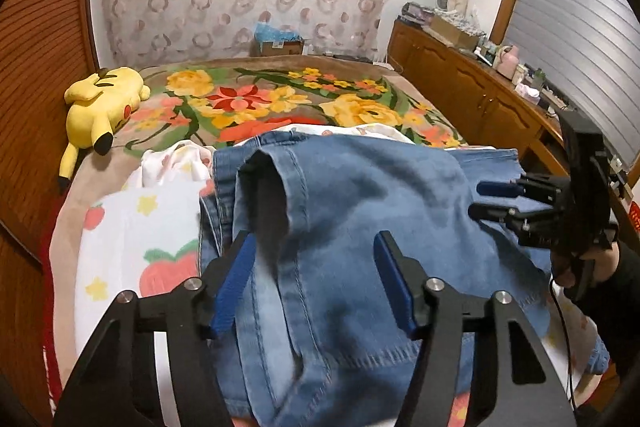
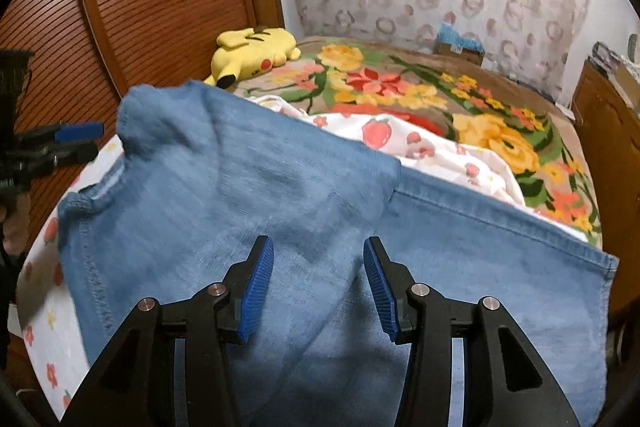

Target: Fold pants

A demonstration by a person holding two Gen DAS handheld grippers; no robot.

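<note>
Blue denim pants (image 1: 360, 211) lie partly folded on the strawberry-print sheet (image 1: 132, 227) over the bed. Left gripper (image 1: 316, 287) and right gripper (image 2: 318, 287) hover with jaws spread, empty. Expect limp, fairly heavy cloth; pinch stitched hems or seams.

Black tool (image 1: 316, 283) frames, ribbed blue pads (image 2: 256, 293), silver screws, black sleeve (image 1: 612, 291)

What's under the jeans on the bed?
The jeans lie on a white strawberry-print sheet, which shows at their edges. A floral blanket lies beyond it. What lies beneath the denim's middle is covered.
</note>
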